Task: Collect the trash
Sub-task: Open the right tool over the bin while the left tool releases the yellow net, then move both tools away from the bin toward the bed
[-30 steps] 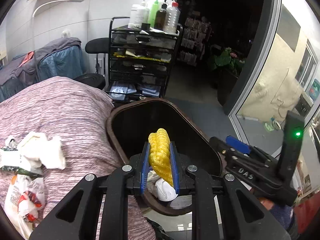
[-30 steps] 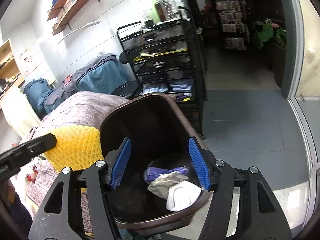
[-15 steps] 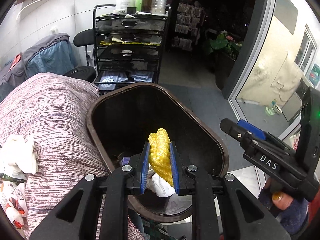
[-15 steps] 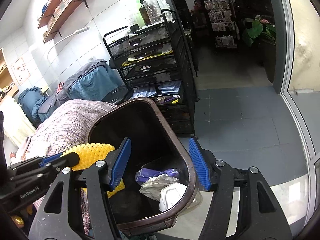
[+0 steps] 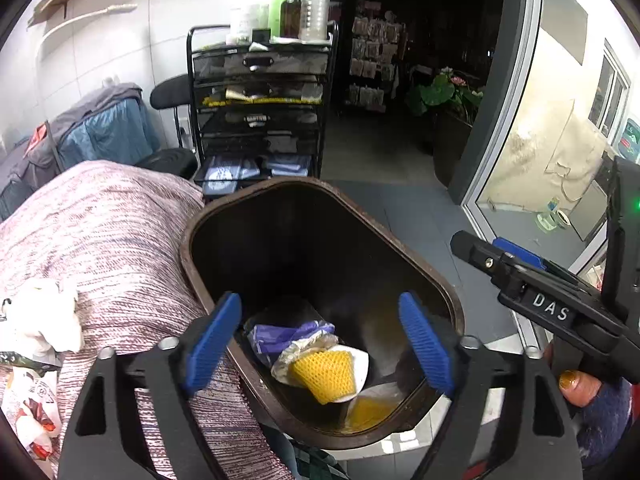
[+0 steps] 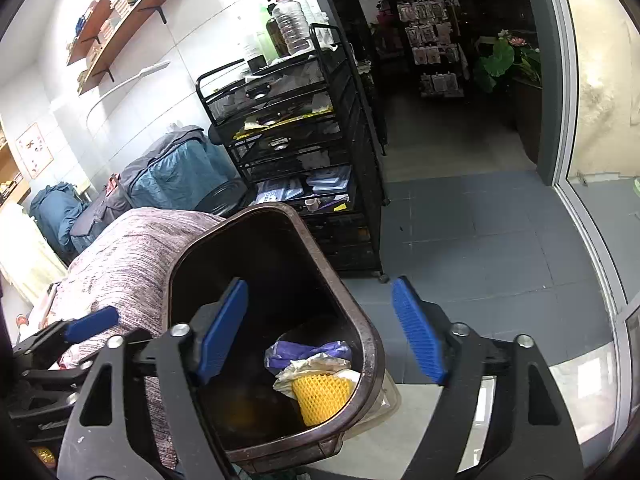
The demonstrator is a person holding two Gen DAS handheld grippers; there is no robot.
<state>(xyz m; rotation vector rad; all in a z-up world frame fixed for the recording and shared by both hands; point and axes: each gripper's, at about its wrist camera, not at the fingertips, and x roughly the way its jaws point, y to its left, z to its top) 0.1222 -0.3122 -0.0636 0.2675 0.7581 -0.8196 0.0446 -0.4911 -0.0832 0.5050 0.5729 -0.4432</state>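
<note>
Left wrist: left gripper (image 5: 320, 340) just opened (empty) above bin (image 5: 192, 248).

foam net (image 5: 325, 376) in bin (image 5: 188, 248) atop wrappers | covered table (image 5: 100, 240) left of bin | cart (image 5: 260, 120) behind

Yellow mesh foam net (image 5: 325, 374) sits in the dark brown bin (image 5: 448, 304), over a purple wrapper (image 5: 286, 334); blanket (image 5: 100, 240) streaky pink-mauve.

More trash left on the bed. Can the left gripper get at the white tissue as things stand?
Probably yes. The left gripper has just opened and is empty, the yellow net now in the bin. The tissue lies uncovered on the bed.
</note>
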